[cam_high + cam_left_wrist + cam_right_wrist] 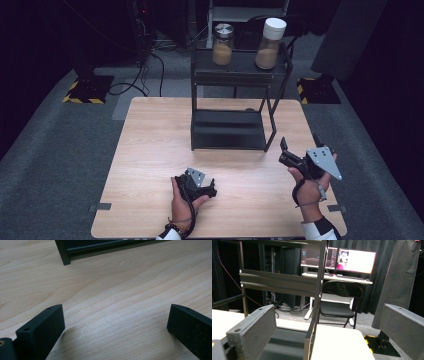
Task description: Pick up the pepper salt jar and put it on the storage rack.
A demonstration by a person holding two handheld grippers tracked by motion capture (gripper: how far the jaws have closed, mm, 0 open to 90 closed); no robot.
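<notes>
While apart, both tongs point(210, 189) point(284, 150) empty

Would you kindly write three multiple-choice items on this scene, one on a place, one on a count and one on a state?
1. Where do the jars stand?
A. on the rack's top shelf
B. on the wooden table
C. on the floor

2. How many jars are there?
A. one
B. two
C. four

3. How are the left gripper's jaws?
A. shut on a jar
B. shut on nothing
C. open

Answers: 1 A, the metal-lidded jar and white-lidded jar stand on the black rack; 2 B, those two; 3 C, bare table shows between the left gripper jaws.
</notes>
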